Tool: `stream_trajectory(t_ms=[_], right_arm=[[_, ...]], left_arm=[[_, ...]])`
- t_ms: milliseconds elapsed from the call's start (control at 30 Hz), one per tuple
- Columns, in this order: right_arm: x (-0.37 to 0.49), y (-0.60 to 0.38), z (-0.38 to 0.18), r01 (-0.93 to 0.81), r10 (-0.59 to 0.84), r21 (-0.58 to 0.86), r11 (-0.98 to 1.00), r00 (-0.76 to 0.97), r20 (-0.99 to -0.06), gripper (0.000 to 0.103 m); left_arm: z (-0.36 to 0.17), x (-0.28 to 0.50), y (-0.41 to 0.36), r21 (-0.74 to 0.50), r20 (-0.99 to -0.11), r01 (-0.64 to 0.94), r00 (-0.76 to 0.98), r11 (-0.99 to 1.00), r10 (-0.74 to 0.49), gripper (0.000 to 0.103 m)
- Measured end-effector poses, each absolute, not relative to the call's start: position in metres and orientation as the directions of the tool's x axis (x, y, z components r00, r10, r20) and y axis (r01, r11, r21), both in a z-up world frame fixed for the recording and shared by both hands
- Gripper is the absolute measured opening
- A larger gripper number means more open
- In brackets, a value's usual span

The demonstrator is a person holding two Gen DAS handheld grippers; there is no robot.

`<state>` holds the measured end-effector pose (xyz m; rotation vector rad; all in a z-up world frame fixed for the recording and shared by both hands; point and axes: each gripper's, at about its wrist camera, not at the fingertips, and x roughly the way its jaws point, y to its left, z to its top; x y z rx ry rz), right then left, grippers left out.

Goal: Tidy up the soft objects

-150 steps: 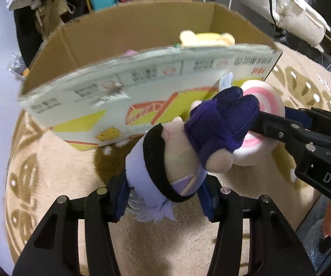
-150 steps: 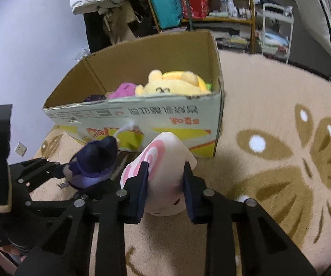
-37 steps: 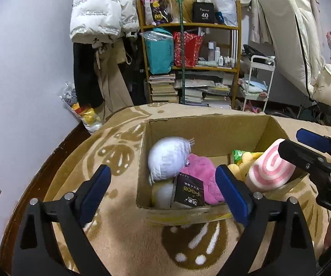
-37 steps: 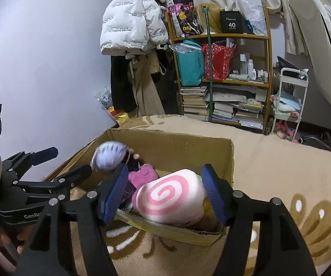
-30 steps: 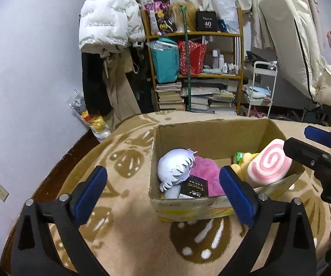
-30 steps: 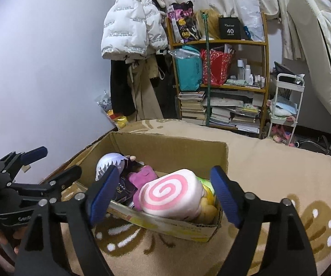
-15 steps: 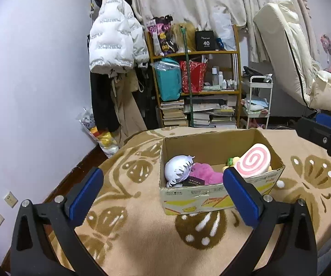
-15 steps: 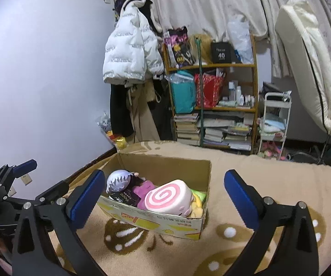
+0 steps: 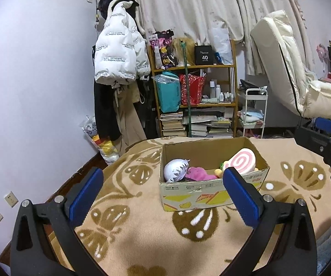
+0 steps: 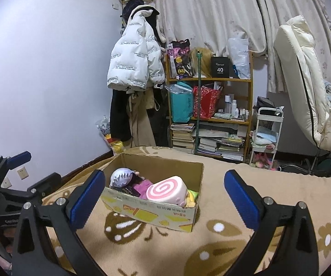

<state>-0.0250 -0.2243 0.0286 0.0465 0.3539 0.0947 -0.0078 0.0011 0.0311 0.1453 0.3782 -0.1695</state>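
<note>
Sitting on the patterned beige carpet, the open cardboard box holds the soft toys: a pink-and-white spiral roll plush at the 3 o'clock end, a white-haired doll at the 9 o'clock end, a magenta plush between them, and a yellow plush (only a sliver shows) just beside the roll. In the right wrist view the same box lies toward 12 o'clock of the jaws, with the roll leaning on its near wall and the doll at its far-left corner.

Both pairs of jaws have just been opening and now stand spread wide with nothing between them. The left gripper hangs above the carpet, short of the box; the right gripper likewise, apart from the box. From the left wrist view the right gripper appears at 3 o'clock.

Behind the box, at 12 o'clock, stand a wooden shelf stacked with books and bags, and a white puffer jacket hanging on the wall.
</note>
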Motion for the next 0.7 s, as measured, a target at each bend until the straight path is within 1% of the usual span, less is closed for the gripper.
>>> stream_trajectory(t_ms=[233,433,700], right_arm=[[-0.040,-0.225,0.028,-0.064,0.079,0.058,0.996,0.946,-0.314,0.103],[-0.042,-0.227,0.025,-0.049,0.058,0.037,0.998,0.949,-0.310,0.103],[-0.038,-0.231,0.021,-0.042,0.055,0.046,0.998,0.944,-0.327,0.103]], left_arm=[[0.028,-0.013,0.006,0.086,-0.373,0.195,0.916,0.977,-0.150,0.103],[0.024,-0.009,0.008,0.069,-0.376,0.197,0.913,0.978,-0.157,0.102],[0.017,-0.007,-0.004,0.111,-0.385,0.226,0.907,0.968,-0.168,0.102]])
